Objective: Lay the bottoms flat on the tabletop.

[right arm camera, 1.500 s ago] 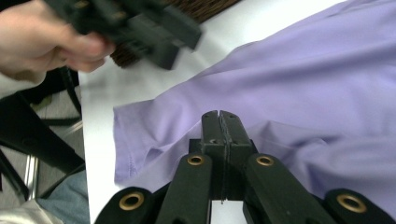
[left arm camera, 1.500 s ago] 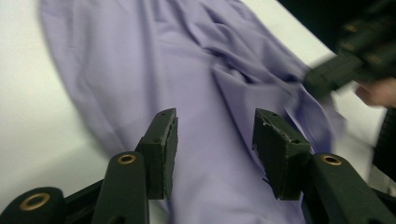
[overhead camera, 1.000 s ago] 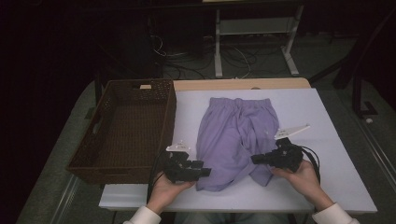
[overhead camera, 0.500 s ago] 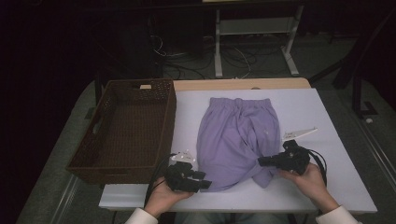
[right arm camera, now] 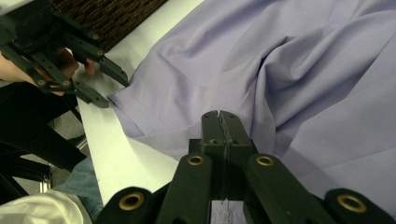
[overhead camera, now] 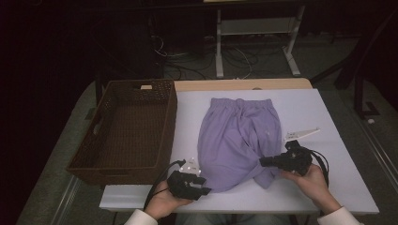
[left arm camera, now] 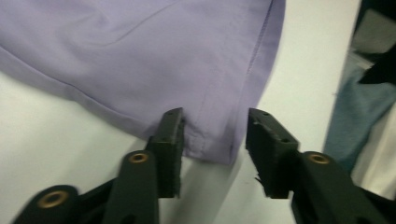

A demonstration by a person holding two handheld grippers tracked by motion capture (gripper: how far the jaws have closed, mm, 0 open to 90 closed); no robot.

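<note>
Between left gripper (left arm camera: 212,154) jaws, wide open: hem corner of purple shorts (overhead camera: 239,138). Right gripper (right arm camera: 219,122) clamped on fabric. Next, likely: close left on corner.

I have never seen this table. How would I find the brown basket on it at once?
Look at the white table and go to its left edge. The basket stands there, left of the purple shorts spread in the middle. It is the only dark, woven, box-shaped thing on the table, and nothing lies inside it.
</note>
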